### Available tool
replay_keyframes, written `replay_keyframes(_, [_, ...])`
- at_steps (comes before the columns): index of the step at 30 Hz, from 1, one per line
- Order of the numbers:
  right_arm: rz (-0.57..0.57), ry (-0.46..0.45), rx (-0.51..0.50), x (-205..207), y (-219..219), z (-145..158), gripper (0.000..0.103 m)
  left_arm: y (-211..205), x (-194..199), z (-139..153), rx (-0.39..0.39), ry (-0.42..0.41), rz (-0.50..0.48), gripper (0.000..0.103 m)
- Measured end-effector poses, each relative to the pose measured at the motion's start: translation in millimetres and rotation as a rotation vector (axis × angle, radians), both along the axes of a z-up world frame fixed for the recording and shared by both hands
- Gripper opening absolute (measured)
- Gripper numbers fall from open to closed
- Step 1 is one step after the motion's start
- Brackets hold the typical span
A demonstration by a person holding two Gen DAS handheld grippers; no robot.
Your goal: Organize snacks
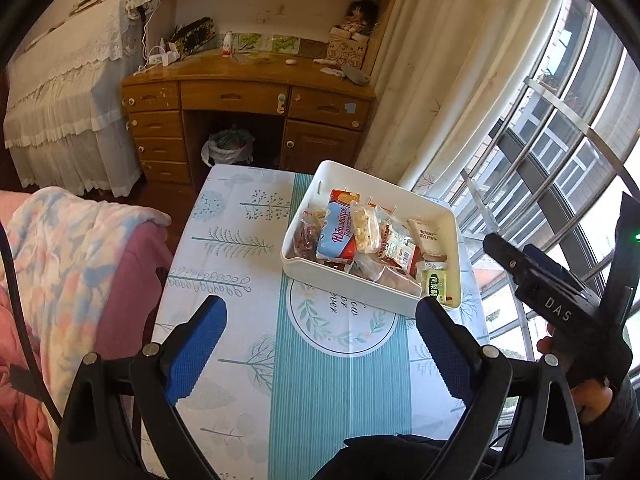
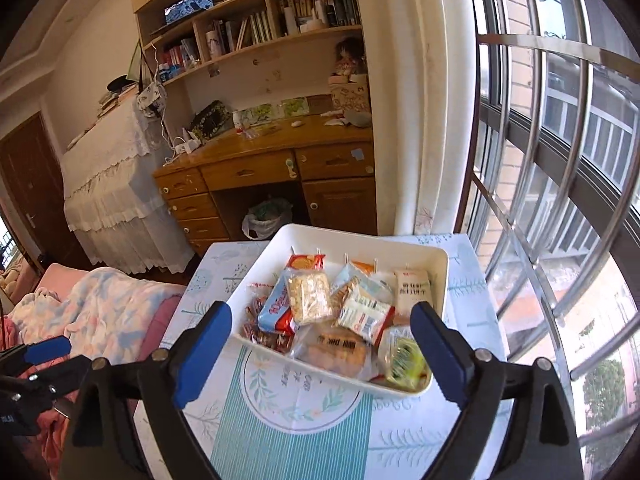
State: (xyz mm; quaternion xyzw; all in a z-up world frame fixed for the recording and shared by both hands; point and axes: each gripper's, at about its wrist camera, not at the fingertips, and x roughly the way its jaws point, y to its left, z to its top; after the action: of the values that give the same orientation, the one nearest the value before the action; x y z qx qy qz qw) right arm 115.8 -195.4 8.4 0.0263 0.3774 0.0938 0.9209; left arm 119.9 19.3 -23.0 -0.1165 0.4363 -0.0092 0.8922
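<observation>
A white tray (image 1: 312,184) holds several wrapped snacks, among them a blue biscuit pack (image 1: 335,236) and a rice-cracker bar (image 1: 365,229). It stands on the far right of the small table (image 1: 240,240). The tray also shows in the right wrist view (image 2: 276,244), with the blue pack (image 2: 276,308) and a green-yellow candy bag (image 2: 404,364). My left gripper (image 1: 320,344) is open and empty, above the table short of the tray. My right gripper (image 2: 320,352) is open and empty, above the tray's near edge. The right gripper also shows in the left wrist view (image 1: 516,256).
The table carries a blue and white patterned cloth (image 2: 296,432). A bed with a floral quilt (image 1: 60,264) lies to the left. A wooden desk (image 1: 248,96) with a bin under it stands beyond. A curtain (image 1: 452,88) and a barred window (image 2: 560,184) are to the right.
</observation>
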Motion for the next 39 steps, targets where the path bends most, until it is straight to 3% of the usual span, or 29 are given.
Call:
replay_keyframes(4, [-0.016,0.038,-0.034,-32.6,9.3,-3.4,0.095,14.6,-27.2,6.1,0.021,-0.018,-0.012,0.095])
replay_keyframes(10, [-0.041,0.146,-0.044,-84.4,21.4,-18.6,0.096,38.1,-66.6,5.2,-0.015,-0.041,-0.013,0.095])
replay_keyframes(17, [-0.024,0.242,0.036,-144.0,32.1,-20.2,0.096,37.5,-95.8,-0.9,-0.021,-0.008,-0.057,0.095])
replay_keyframes(22, [0.008,0.286,0.106,-174.2,31.5,-6.0,0.097,25.3,-108.4,13.8,0.007,-0.026,-0.062,0.095])
replay_keyframes(29, [0.018,0.259,0.076,-187.2,23.1,20.0,0.098,-1.6,-111.4,32.0,0.025,-0.057,-0.085,0.102])
replay_keyframes(32, [-0.007,0.289,0.127,-183.0,15.3,20.6,0.099,-11.1,-112.6,33.2,0.059,-0.051,-0.089,0.102])
replay_keyframes(39, [-0.007,0.28,0.106,-180.2,22.8,19.4,0.103,-9.4,-114.2,30.6,0.075,-0.035,-0.036,0.102])
